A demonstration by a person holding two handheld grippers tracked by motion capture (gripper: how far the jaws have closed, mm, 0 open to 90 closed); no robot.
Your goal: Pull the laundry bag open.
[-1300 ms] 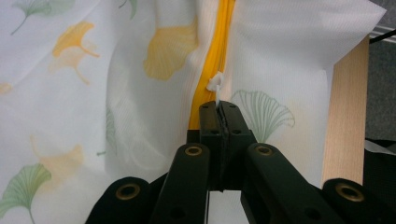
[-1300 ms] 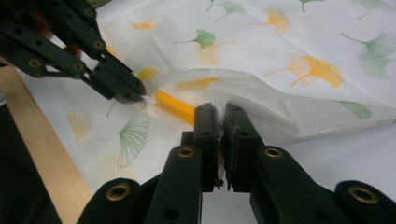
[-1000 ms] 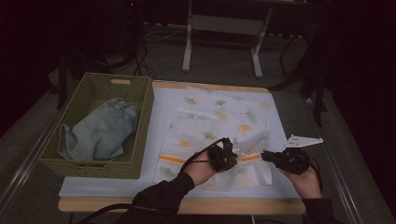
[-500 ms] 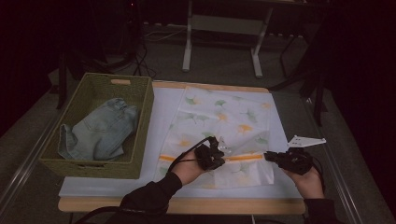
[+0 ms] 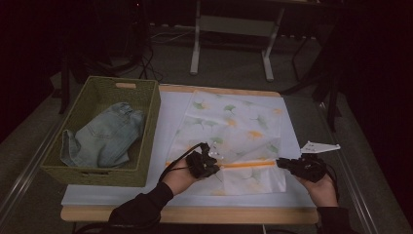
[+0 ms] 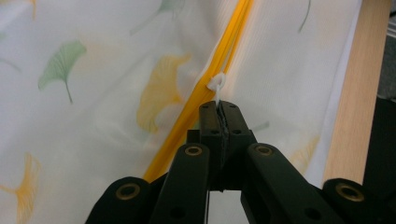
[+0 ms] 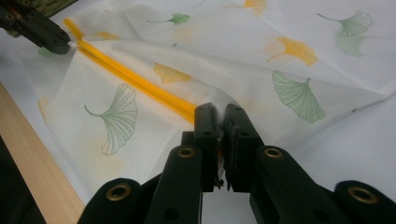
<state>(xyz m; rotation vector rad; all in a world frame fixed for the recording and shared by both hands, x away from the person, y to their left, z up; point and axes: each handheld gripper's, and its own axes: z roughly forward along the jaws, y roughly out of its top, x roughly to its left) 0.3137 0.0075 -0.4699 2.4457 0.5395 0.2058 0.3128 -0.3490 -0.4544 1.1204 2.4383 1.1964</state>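
A white mesh bag [image 5: 234, 122] printed with green and yellow leaves lies flat on the table. An orange zipper [image 5: 248, 165] runs across its near end. My left gripper [image 5: 214, 163] is shut on the white zipper pull [image 6: 216, 86], with the zipper [image 6: 224, 51] running away from its tips [image 6: 219, 107]. My right gripper [image 5: 281, 163] is shut on the bag's fabric at the zipper's right end, its jaws [image 7: 219, 116] pinching the mesh beside the orange zipper [image 7: 135, 79]. In the right gripper view the left gripper [image 7: 42, 30] sits far along the zipper.
A green woven basket [image 5: 146, 97] stands at the table's left with folded jeans [image 5: 104, 134] inside. The table's wooden front edge [image 5: 195, 214] runs just under both hands. A metal stand [image 5: 231, 29] is on the floor beyond the table.
My left gripper has slid left along the zipper with the pull in it, so more orange zipper shows between the two grippers. The right gripper has stayed in place.
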